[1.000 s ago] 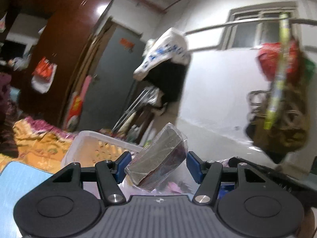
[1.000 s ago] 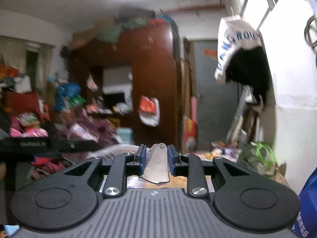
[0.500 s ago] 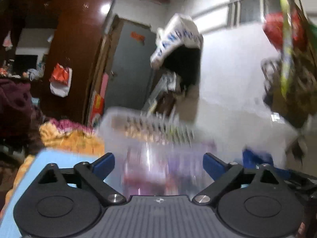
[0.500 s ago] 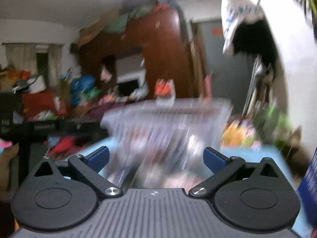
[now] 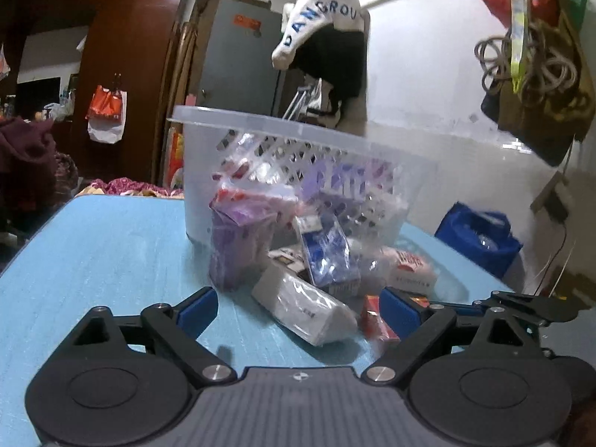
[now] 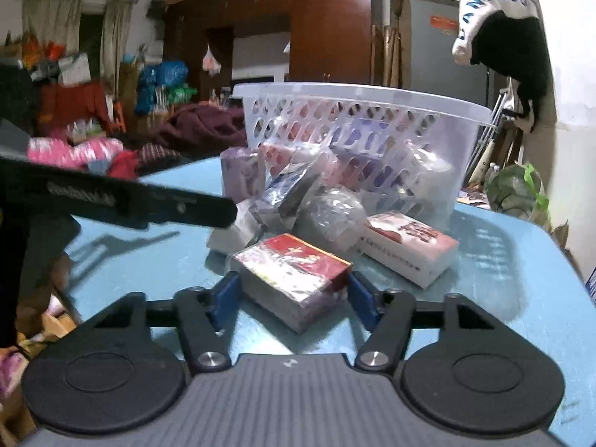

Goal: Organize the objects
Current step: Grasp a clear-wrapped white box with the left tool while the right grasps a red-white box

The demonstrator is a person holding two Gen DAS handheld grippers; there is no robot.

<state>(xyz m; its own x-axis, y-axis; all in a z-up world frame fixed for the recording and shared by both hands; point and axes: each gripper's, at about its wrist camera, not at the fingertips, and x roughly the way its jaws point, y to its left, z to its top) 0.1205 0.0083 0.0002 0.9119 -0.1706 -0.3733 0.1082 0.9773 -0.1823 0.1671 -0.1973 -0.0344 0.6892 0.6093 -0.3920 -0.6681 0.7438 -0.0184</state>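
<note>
A white perforated basket stands on the light blue table and holds wrapped packs. More packs lie in a pile in front of it. My left gripper is open, its jaws either side of a white wrapped pack, near a purple pack and a blue pack. My right gripper is open around a red wrapped box, jaws close to its sides. A white and red box lies to its right.
The other gripper's black body crosses the left of the right wrist view and shows at the right of the left wrist view. A blue bag sits past the table's right edge. Clutter, a wardrobe and hanging bags surround the table.
Both grippers held wrapped packs up in the air, then opened and let them go. Both have dropped to table level in front of the basket and now straddle new packs.
</note>
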